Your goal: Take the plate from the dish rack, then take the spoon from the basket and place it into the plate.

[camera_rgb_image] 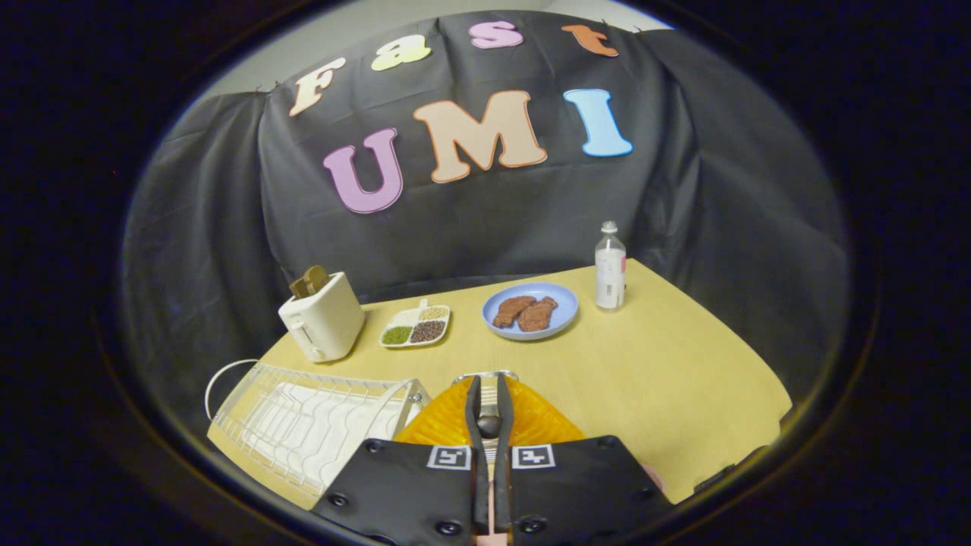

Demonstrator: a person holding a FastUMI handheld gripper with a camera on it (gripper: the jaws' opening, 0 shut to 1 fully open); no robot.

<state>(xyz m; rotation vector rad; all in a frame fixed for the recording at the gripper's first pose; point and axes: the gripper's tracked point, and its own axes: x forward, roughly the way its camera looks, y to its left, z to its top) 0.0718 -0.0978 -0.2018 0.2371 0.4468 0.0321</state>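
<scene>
Orange basket (531, 417) sits just under the gripper (489, 409), whose fingers are nearly closed and pinch a metal spoon (489, 396) between them. The white dish rack (303, 425) lies near left; a blue plate (565, 303) holding brown food rests farther off.

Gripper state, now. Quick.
Gripper: shut on the spoon, fingers pinching its handle above the orange basket.
</scene>
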